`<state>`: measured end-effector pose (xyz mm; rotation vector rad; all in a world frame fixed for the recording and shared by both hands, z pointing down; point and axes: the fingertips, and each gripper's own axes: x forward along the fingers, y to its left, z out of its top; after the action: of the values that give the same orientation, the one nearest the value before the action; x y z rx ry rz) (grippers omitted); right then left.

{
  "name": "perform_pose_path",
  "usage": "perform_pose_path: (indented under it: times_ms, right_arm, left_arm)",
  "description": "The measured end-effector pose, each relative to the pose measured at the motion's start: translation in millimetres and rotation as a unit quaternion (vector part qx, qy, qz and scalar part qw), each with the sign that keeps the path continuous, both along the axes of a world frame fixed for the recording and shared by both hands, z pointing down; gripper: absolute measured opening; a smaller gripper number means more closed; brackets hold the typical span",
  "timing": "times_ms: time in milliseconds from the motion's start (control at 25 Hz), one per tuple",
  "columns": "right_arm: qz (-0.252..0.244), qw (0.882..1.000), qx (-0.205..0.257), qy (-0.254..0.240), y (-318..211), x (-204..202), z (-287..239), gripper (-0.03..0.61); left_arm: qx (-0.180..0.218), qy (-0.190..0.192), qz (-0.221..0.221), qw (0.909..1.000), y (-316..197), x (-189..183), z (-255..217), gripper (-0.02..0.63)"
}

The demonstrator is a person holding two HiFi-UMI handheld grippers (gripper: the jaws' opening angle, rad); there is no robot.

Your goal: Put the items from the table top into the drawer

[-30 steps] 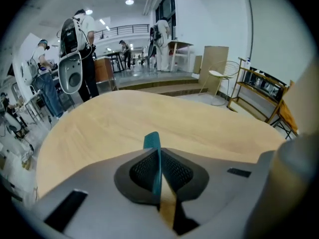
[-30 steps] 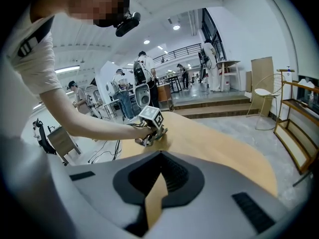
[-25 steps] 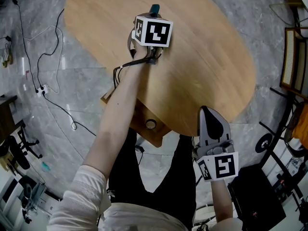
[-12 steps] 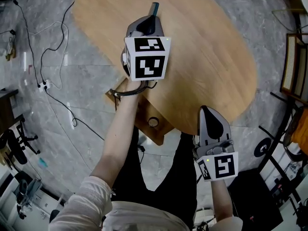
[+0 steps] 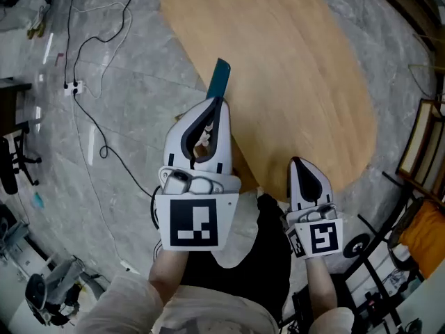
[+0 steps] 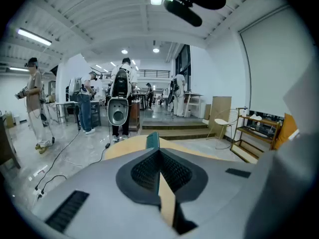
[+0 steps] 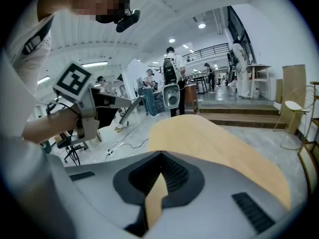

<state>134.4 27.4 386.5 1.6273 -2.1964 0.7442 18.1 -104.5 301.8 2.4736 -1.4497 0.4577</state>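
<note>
From the head view: left gripper [image 5: 219, 103] big in the foreground, marker cube [image 5: 193, 221] nearest the camera, jaws pinched flat on a thin teal strip [image 5: 220, 78]. Teal strip clear of the tabletop, poking out past the fingertips, its far end lined up in the picture with the left rim of the oval wooden table [image 5: 306, 68]. Right gripper [image 5: 299, 164] low at the right, over the table's near edge, well apart from the left one, jaws together and nothing between them, its own marker cube just behind. Black cables [image 5: 90, 127] and a white power strip [image 5: 73, 87] out on the grey stone floor [image 5: 125, 61] to the left. Over to the left gripper view: dark ribbed pads [image 6: 142, 171] closed on the teal strip [image 6: 152, 141] seen edge-on, ribbed teal end standing up beyond the tips, tan table beyond it. Further back, a bright hall, people [image 6: 122, 88] standing about, wooden steps [image 6: 174, 132], a shelf rack [image 6: 256, 128] at the right. Now the right gripper view: right gripper [image 7: 159, 156] with jaws meeting at the tips, nothing caught, only table wood showing through the slit lower down. Table [image 7: 219, 148] stretching away ahead and to the right. At the left, a bare forearm [image 7: 42, 126] and the left gripper's marker cube [image 7: 74, 83], well above the tabletop.
</note>
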Motion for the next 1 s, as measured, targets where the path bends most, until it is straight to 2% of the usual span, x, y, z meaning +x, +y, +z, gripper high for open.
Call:
perform_pose_path:
  times_ms: [200,320,480,560,680,840,1000]
  right_arm:
    - [-0.067,0.998,0.013,0.000,-12.2,-46.2,-11.3,0.006]
    - [-0.088,0.996,0.015,0.001,-15.2,-64.9,-12.8,0.006]
    - [-0.106,0.994,-0.011,0.004,-6.8,-73.4,-5.3,0.006]
    - [-0.110,0.994,-0.025,0.008,-0.5,-73.4,5.7,0.006]
    - [-0.114,0.992,-0.044,0.013,11.0,-64.0,32.5,0.006]
    - [-0.120,0.990,-0.069,0.020,19.0,-55.6,76.9,0.006]
    - [-0.140,0.986,-0.087,0.020,23.2,-62.7,102.7,0.006]
  left_arm:
    - [-0.029,0.006,-0.014,0.9995,42.0,-39.3,-15.6,0.006]
    - [-0.061,-0.002,-0.016,0.9980,61.6,-48.6,6.5,0.006]
    - [-0.156,-0.008,-0.039,0.9869,92.2,-49.5,80.0,0.006]
    - [-0.190,-0.022,-0.051,0.9802,106.6,-50.5,131.6,0.006]
    - [-0.243,-0.022,-0.083,0.9661,133.2,-48.9,215.4,0.006]
    - [-0.290,-0.006,-0.111,0.9505,149.5,-43.7,301.6,0.006]
    - [-0.309,0.001,-0.127,0.9425,151.9,-45.5,334.4,0.006]
